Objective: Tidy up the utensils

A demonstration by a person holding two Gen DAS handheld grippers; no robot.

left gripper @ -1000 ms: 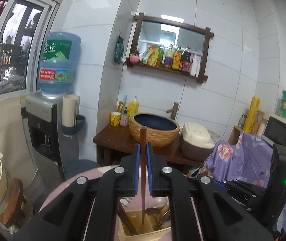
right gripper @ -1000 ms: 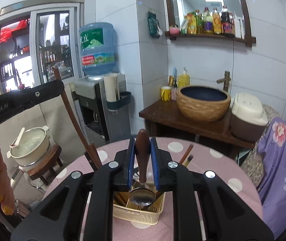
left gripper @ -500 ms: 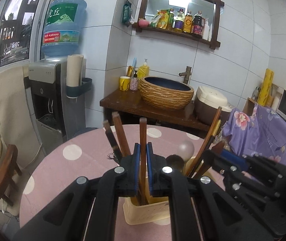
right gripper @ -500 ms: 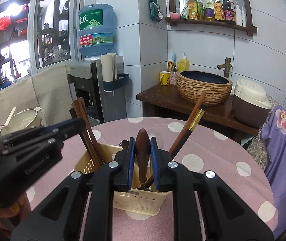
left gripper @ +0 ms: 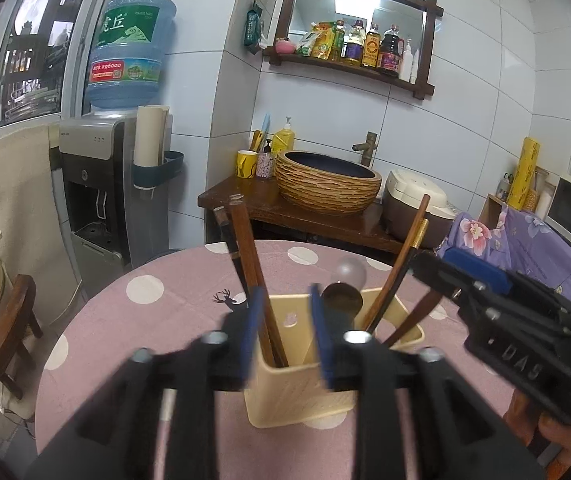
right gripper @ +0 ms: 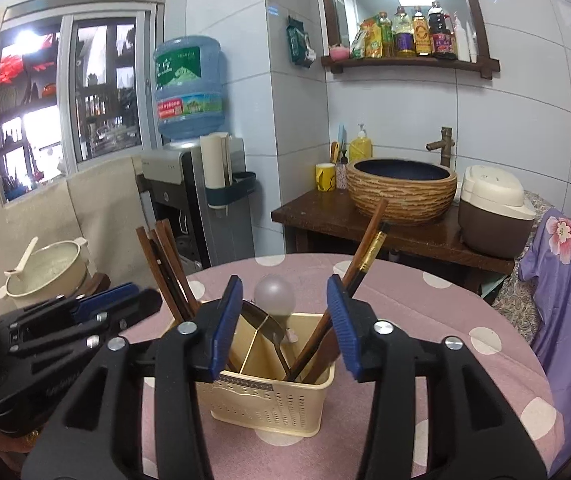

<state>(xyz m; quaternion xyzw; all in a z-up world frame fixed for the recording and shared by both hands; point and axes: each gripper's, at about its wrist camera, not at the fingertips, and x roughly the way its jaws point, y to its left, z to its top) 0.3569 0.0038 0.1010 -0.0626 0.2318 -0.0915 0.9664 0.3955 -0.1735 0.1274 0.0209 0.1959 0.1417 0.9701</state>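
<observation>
Both grippers have dropped down to the cream utensil basket (right gripper: pixel 269 404) on the pink dotted bench (left gripper: pixel 157 320), and both sets of jaws have just been opening. My left gripper (left gripper: pixel 285 332) stands about half open; the brown chopstick (left gripper: pixel 257 280) it carried now stands loose in the basket's left compartment, between the blue pads but not pressed by them. My right gripper (right gripper: pixel 285 320) is also about half open, and the wooden-handled spoon (right gripper: pixel 273 296) leans free in the middle compartment, its pale round end poking up between the jaws. More chopsticks (right gripper: pixel 361 264) lean out of the right compartment.

Release looks done, so the job now is a clean exit. I'd lift each gripper straight up and back toward me, keeping the jaws apart so no pad drags a handle. The left pads sit close to the chopstick, so I'd watch that side. The basket looks light; a snag could tip it.
</observation>
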